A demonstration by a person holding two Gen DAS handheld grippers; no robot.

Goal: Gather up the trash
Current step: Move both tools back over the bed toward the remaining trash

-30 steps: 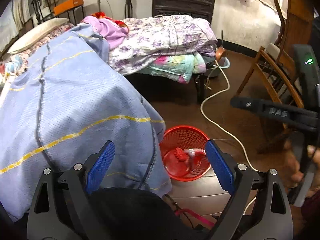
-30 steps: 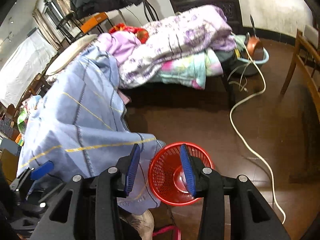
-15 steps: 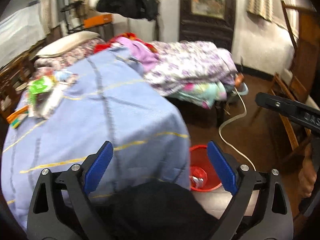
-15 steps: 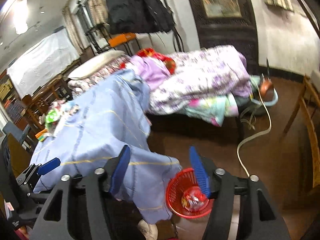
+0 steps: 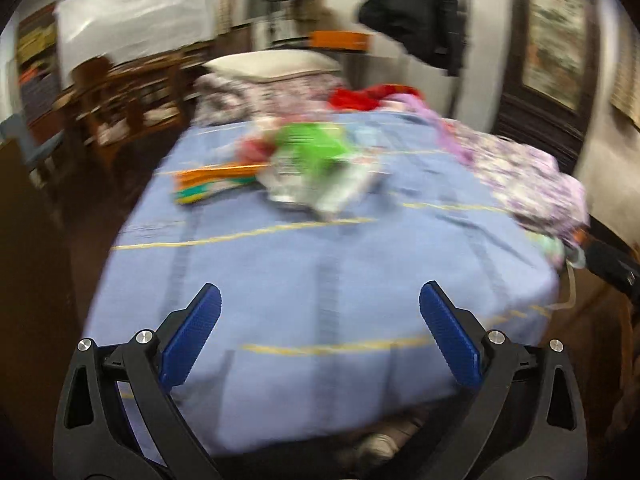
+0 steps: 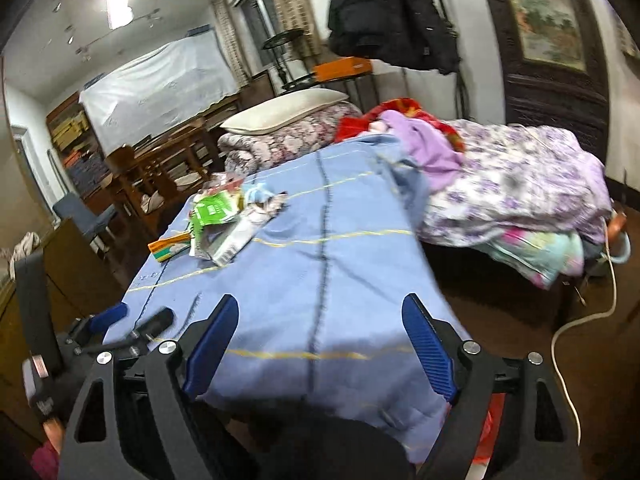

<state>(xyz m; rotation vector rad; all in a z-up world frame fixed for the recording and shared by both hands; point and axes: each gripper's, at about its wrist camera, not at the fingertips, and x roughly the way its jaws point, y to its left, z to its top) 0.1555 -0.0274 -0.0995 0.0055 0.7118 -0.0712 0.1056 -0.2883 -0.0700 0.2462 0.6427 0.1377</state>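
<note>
- We look over a cluttered bedroom, with a blue cloth (image 6: 340,272) with yellow lines spread over the surface before us.
- We can read no label: the green wrapper (image 6: 214,210) carries white print, too small to make out.
- We count one trash pile (image 5: 304,168) on the cloth at about 11 o'clock in the right wrist view: the green wrapper, one orange packet (image 6: 170,249), and crumpled white wrappers we cannot count.
- Left gripper (image 5: 320,332): jaws spread wide and opening, nothing between them.
- Right gripper (image 6: 320,344): jaws opening, nothing between them.
- At 2 o'clock lies a purple floral quilt (image 6: 520,176); one black coat (image 6: 384,12) hangs at 12; a white cable (image 6: 588,316) trails at 4.
</note>
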